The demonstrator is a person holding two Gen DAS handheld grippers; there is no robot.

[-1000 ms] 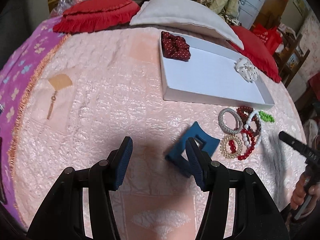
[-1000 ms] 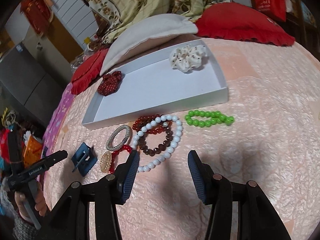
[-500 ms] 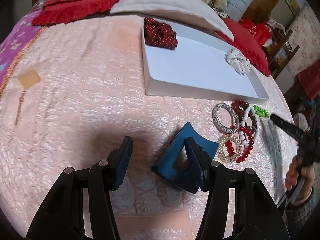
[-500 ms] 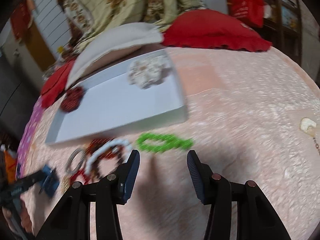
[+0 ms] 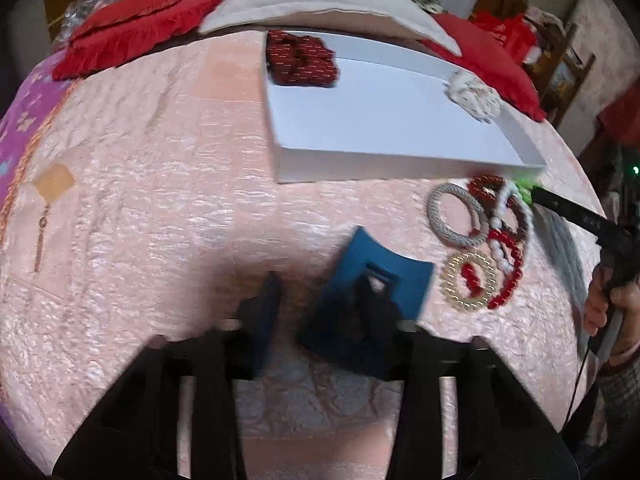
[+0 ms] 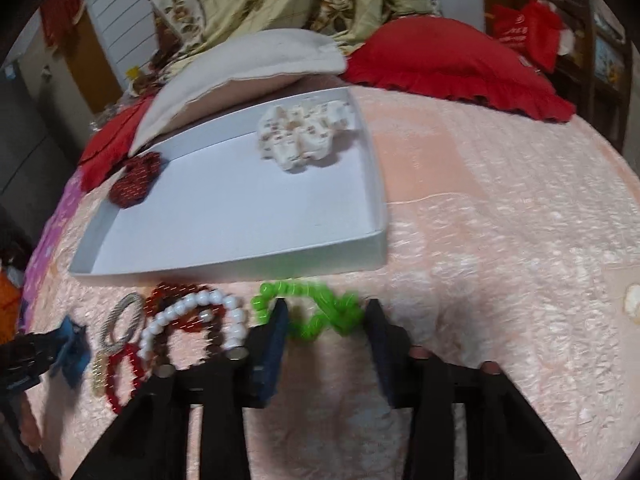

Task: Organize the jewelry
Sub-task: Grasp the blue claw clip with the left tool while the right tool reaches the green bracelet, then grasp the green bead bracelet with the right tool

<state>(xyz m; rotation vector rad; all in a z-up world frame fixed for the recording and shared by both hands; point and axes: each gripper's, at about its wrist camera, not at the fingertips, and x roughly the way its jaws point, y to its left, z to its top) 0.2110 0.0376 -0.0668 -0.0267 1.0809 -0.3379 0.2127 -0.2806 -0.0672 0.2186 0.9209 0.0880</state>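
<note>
A white tray (image 5: 400, 160) (image 6: 240, 268) lies on the pink bedspread, holding a dark red scrunchie (image 5: 300, 60) (image 6: 136, 178) and a white scrunchie (image 5: 472, 92) (image 6: 304, 136). My left gripper (image 5: 320, 304) is open, its right finger over a blue hair clip (image 5: 384, 276). My right gripper (image 6: 324, 328) is open with a green bead bracelet (image 6: 312, 312) between its fingers, touching the bedspread. Left of it lie a white bead bracelet (image 6: 192, 312), dark red bracelets (image 6: 124, 368), a silver bangle (image 5: 452, 216) (image 6: 124, 320) and a gold ring-shaped piece (image 5: 472, 280).
A white pillow (image 5: 320, 8) and red cushions (image 5: 132, 32) (image 6: 452, 68) lie behind the tray. A small earring on a card (image 5: 48, 200) rests at the far left. The right gripper's body (image 5: 580, 220) reaches in beside the bracelets.
My right gripper swung right and came down around the green bracelet. My left gripper closed in on the blue hair clip and narrowed a little.
</note>
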